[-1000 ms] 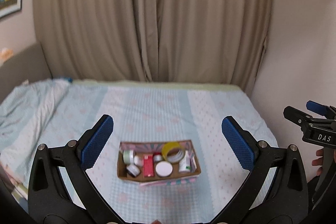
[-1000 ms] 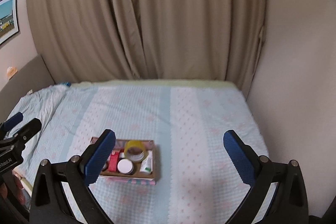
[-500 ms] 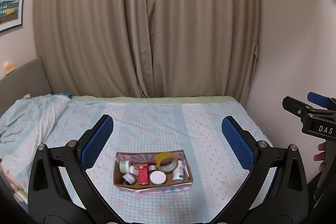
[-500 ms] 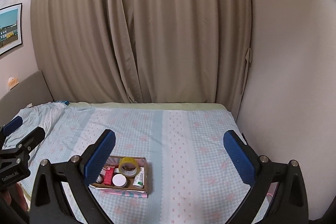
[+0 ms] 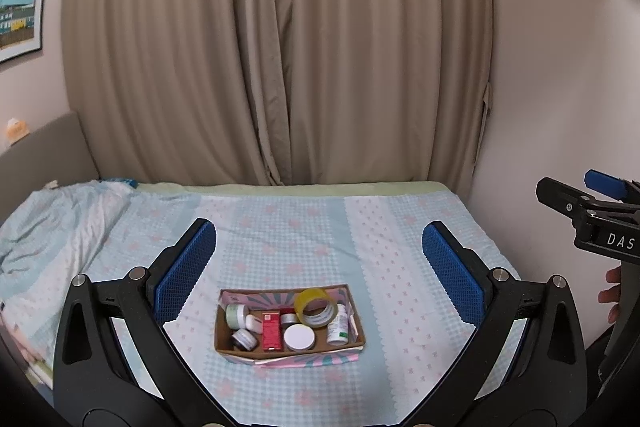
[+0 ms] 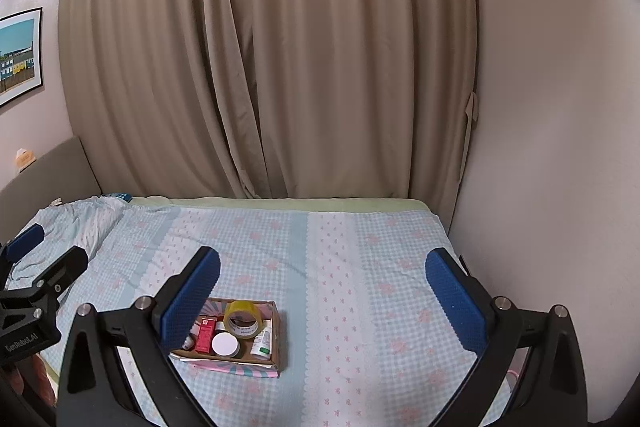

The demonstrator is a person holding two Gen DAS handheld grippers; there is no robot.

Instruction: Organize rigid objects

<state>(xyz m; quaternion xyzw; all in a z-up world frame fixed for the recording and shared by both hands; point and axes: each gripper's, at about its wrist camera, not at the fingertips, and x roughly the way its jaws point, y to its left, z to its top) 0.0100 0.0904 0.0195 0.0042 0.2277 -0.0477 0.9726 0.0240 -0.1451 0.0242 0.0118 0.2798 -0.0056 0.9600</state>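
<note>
Both tongs are spread wide and grip nothing: the left gripper [image 5: 319, 277] shows its two blue ribbed pads far apart with only bedding between them, and the right gripper [image 6: 319, 301] stands the same way. Compared with the views one second ago, both cameras have pitched upward and drawn back; the beige pleated curtain [image 5: 280, 67] now fills more of each view, and the open brown cardboard box with pink-and-teal outer print [image 5: 289, 350] sits lower and farther from the pads. In the left wrist view the box lies on the light-blue checked bedsheet [image 5: 280, 235], roughly centred between the fingers but well apart from them; in the right wrist view it lies beside the left finger, partly behind it. The box holds a yellow-brown roll of clear packing tape [image 5: 316, 307] leaning at the far wall, a red rectangular carton [image 5: 271, 330], a round white-lidded jar [image 5: 299, 337], a small white bottle with green label [image 5: 338, 325] and further small jars. No loose item is visible on the sheet. Judgement: all objects appear stowed, the retreat suggests that the task is complete or nearly so.
</note>
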